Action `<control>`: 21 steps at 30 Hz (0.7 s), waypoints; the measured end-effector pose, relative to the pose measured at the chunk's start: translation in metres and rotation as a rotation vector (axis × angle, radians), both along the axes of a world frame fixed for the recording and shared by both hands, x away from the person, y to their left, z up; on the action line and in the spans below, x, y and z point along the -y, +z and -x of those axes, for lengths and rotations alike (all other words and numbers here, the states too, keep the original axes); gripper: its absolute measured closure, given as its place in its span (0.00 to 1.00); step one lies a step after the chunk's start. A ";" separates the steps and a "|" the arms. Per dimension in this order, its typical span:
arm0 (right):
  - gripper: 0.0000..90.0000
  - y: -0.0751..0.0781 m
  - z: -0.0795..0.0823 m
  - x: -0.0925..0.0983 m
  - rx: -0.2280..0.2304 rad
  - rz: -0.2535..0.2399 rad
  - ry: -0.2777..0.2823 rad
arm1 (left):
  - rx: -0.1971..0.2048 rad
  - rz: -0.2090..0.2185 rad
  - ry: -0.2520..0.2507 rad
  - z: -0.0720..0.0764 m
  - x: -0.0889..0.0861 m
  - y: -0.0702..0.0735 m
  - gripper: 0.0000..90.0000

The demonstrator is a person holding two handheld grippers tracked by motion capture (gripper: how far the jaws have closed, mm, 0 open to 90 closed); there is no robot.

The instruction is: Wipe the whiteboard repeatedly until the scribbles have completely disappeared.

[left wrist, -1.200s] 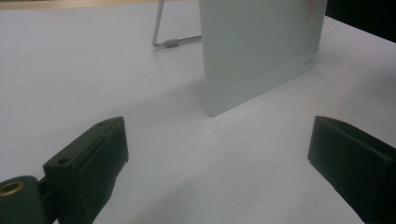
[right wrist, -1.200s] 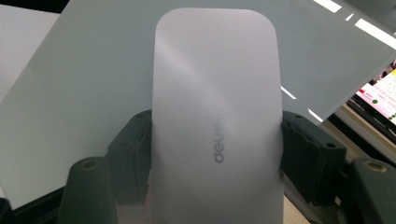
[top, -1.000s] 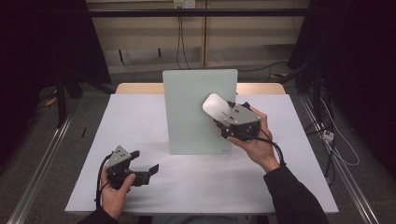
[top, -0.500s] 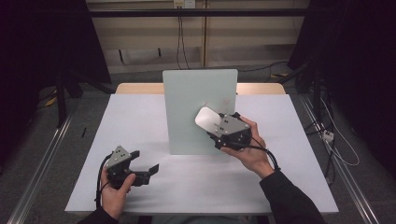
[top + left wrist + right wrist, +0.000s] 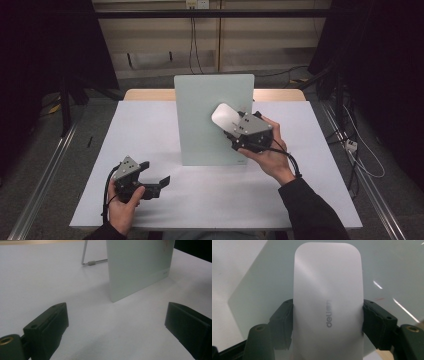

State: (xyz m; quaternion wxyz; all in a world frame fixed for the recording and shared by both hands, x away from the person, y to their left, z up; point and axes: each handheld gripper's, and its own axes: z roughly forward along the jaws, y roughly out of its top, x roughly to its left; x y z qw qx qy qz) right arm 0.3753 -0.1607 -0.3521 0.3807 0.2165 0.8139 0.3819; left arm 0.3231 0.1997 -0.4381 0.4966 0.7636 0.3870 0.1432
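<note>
A white eraser block (image 5: 328,305) marked "deli" is clamped between the jaws of the right tool (image 5: 239,131), which is held against the upper right part of a pale green board (image 5: 205,115). The board is stood upright near the middle of the white bench (image 5: 150,125), on a wire stand (image 5: 87,261). The left tool (image 5: 150,177) is held low near the bench's front left corner, its jaws spread wide with nothing between them.
</note>
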 end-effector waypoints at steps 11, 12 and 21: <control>0.35 -0.026 0.010 -0.005 -0.056 0.044 0.038 | -0.003 -0.003 -0.003 0.000 0.001 0.000 0.05; 0.35 -0.023 0.009 -0.003 -0.051 0.038 0.034 | -0.003 -0.001 -0.002 0.000 0.001 -0.001 0.05; 0.35 0.015 -0.002 0.025 0.030 -0.029 -0.070 | -0.003 -0.002 -0.002 0.000 0.001 0.000 0.05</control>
